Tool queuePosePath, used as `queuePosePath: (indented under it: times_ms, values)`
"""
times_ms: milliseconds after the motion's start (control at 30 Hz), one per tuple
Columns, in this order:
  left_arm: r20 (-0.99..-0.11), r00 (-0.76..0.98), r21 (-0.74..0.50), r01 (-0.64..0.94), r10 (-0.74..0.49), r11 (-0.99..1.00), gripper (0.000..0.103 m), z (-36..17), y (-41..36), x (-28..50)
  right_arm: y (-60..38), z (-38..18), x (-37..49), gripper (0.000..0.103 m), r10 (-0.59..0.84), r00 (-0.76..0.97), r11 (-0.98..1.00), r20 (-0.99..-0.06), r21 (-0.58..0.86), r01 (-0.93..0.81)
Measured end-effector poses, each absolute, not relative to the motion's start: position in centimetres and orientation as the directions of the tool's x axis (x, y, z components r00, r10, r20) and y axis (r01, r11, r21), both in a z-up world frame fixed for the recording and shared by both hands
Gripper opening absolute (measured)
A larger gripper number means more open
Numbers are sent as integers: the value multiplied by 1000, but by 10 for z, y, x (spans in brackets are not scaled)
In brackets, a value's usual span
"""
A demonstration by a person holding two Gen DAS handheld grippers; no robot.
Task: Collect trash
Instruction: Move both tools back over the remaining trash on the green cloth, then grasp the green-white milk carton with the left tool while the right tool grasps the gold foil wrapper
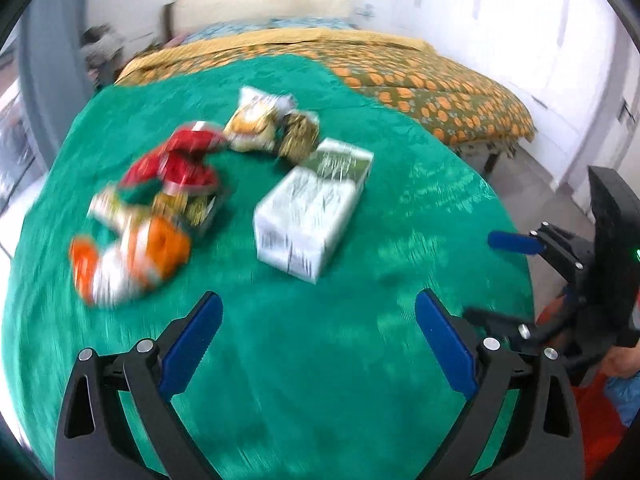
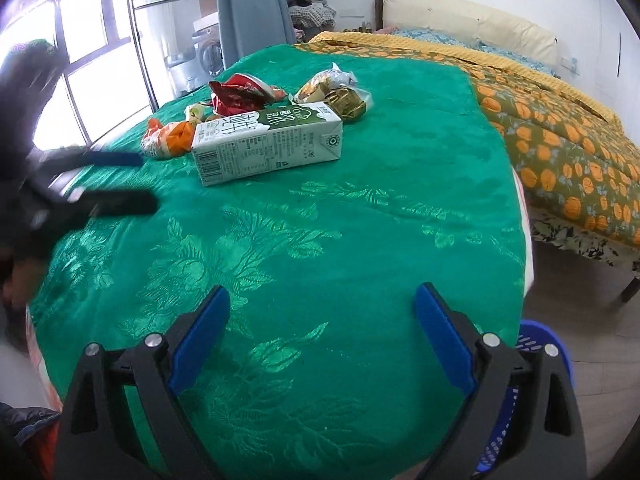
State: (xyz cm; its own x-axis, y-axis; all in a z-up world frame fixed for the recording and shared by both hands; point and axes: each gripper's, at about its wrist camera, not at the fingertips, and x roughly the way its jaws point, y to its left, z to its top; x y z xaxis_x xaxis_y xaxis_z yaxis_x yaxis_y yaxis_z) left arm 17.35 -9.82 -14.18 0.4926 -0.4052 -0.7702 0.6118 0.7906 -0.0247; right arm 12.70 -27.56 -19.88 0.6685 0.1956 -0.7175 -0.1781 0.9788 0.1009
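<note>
Trash sits in one cluster toward the far-left part of the table, on the green cloth (image 2: 360,220). Milk carton (image 2: 267,145) lies on its side, nearest piece to both tools. Just beyond it on the left: orange-and-white wrapper (image 2: 168,140) closest to the left edge, red wrapper (image 2: 240,94) behind the carton. Toward the far edge: yellow-white snack bag (image 2: 320,84) with a gold crumpled wrapper (image 2: 346,105) touching it, right by the carton's far end. Left wrist view is motion-blurred, so the wrapper prints can't be read there.

Left gripper (image 1: 318,344): fingers spread wide, nothing between them, over bare cloth on the near side of the table, well short of the carton. No earlier frame to compare.

Right gripper (image 2: 322,340): fingers also wide apart, empty, above the near part of the cloth, apart from the trash. Each tool shows in the other's view, at the side, blurred.

Blue perforated basket (image 2: 532,344) sits below the table's near-right edge. Bed with orange-patterned quilt (image 2: 560,140) beyond the right edge. Window (image 2: 80,60) and grey curtain (image 2: 256,8) past the far-left corner.
</note>
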Motion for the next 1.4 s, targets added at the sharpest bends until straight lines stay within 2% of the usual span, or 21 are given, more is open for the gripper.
queuePosePath:
  times_ms: [200,467,500,567,633,733,900,1100,1233,1400]
  values:
    - [-826,428,65,719,-367,692,97,-139,-139,223,-272,-200,123,91,181,673,980,-717,76,-182]
    - [-888,333,58,765,-318,641,97,-160,-176,257,-273,-199,121,91,185,671,980,-718,82,-182]
    - [-889,336,68,767,-309,638,95,-163,-179,258,-273,-199,120,91,186,671,980,-718,82,-183]
    - [-891,337,75,769,-303,634,79,-166,-183,259,-273,-198,121,91,187,670,979,-718,82,-186]
    - [-892,337,68,761,-303,645,53,-167,-183,261,-274,-198,119,91,188,669,979,-719,80,-189]
    - [-875,370,70,737,-313,673,51,-163,-179,256,-275,-198,117,91,192,668,978,-719,82,-192]
    - [-834,445,33,632,-327,774,51,-147,-154,221,-279,-195,116,91,194,669,979,-718,96,-181]
    - [-772,543,-46,469,-330,882,51,-129,-79,146,-281,-191,114,91,205,675,977,-709,109,-182]
    - [-765,591,-65,324,-255,944,51,-132,-21,127,-277,-193,114,91,206,669,976,-714,102,-193]
    - [-759,634,-79,135,-147,988,51,-137,36,139,-279,-196,119,91,203,668,978,-716,112,-177]
